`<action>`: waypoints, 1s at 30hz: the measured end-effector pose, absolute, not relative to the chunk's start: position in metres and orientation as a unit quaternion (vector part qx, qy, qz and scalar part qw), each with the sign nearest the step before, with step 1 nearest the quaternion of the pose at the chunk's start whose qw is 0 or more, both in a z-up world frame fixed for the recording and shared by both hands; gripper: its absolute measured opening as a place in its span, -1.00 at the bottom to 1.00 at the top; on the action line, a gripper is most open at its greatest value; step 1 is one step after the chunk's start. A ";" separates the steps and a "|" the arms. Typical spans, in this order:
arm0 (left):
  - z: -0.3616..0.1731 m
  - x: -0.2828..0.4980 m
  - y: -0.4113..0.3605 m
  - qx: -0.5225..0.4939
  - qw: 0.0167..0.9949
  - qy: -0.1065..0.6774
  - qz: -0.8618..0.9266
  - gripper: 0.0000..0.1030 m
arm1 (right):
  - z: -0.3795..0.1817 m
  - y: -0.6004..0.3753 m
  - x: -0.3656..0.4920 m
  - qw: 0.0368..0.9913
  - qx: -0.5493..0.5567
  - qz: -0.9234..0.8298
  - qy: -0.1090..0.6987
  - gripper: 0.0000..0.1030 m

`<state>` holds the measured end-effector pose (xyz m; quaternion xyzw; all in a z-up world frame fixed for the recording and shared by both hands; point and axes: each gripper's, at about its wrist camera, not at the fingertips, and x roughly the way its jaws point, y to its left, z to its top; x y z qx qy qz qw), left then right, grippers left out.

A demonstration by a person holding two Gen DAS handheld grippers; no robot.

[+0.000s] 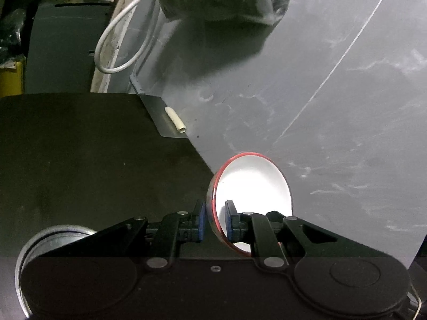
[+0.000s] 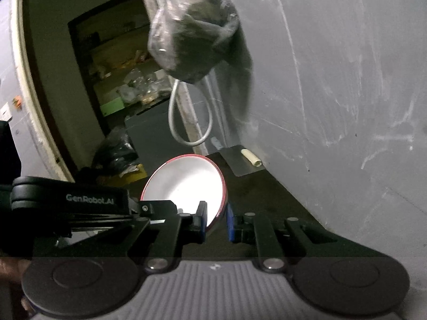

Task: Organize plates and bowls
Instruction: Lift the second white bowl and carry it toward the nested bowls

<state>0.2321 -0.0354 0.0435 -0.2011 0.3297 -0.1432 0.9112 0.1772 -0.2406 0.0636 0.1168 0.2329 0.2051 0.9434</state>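
A white bowl (image 1: 253,186) (image 2: 186,186) is edged in red; blue pads (image 1: 230,221) are seen beside it, a grey wall (image 1: 333,106) behind.

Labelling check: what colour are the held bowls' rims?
Red rim on each white bowl; clearest in the left wrist view.

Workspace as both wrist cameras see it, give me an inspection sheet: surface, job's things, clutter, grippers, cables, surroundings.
Surface: dark matte tabletop against a scuffed grey wall.
Job's things: one red-rimmed white bowl in the left view, one red-rimmed white bowl in the right view; round metal rim at lower left.
Clutter: thin metal plate with a small cream tube; clear plastic bag of dark material hanging by the wall.
Grippers: left hand-held gripper shut on bowl rim; right hand-held gripper shut on bowl rim.
Cables: white looped cable.
Surroundings: doorway to a cluttered room.
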 end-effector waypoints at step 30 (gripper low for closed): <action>0.020 0.118 0.000 -0.219 0.899 0.332 -0.183 -0.72 | 0.066 -0.216 0.056 0.939 0.053 0.244 0.237 -0.66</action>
